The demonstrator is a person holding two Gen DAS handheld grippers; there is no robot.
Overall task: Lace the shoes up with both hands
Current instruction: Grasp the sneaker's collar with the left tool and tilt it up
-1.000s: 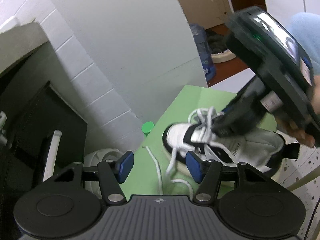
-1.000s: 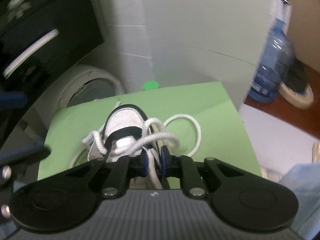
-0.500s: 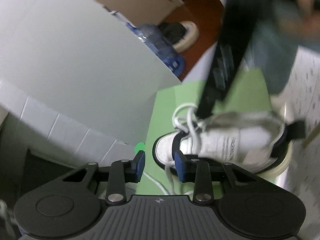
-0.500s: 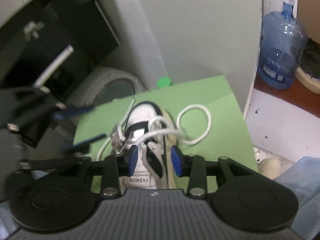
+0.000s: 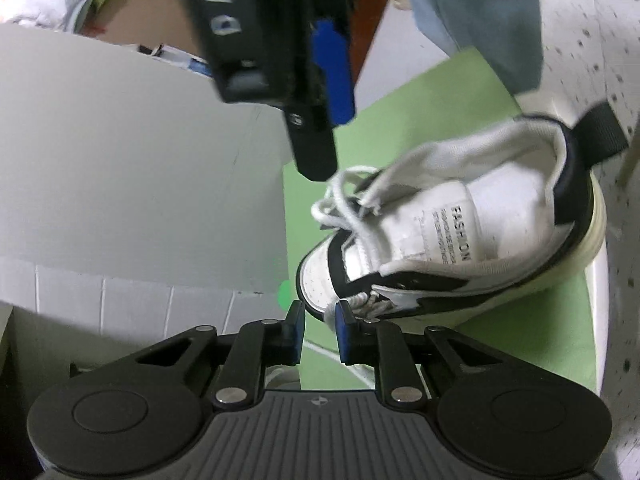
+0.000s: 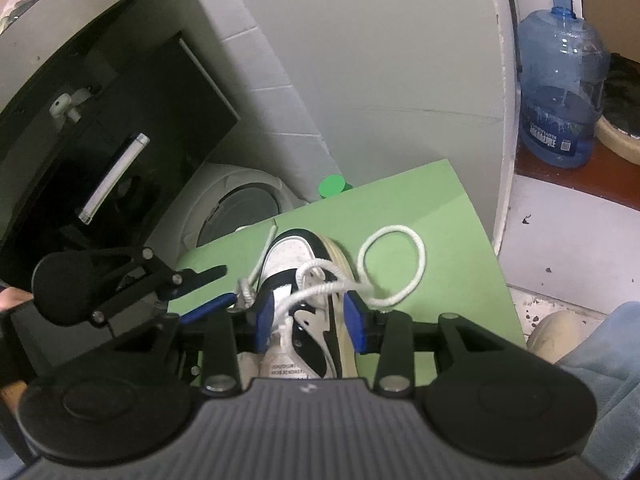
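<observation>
Lace (image 6: 390,266) crosses the half-open right hand-held gripper (image 6: 310,322) untouched, while the narrowed left hand-held gripper (image 5: 318,330), closing, holds nothing.

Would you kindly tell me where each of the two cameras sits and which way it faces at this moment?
Left wrist: rides on the left gripper, looking down its jaws at the side of the shoe on the green mat; the right gripper hangs above, with a blue trouser leg behind.

Right wrist: rides on the right gripper, looking down over the shoe's toe and white lace; the left gripper shows at left.

Shared: shoe, mat, each other's gripper.
</observation>
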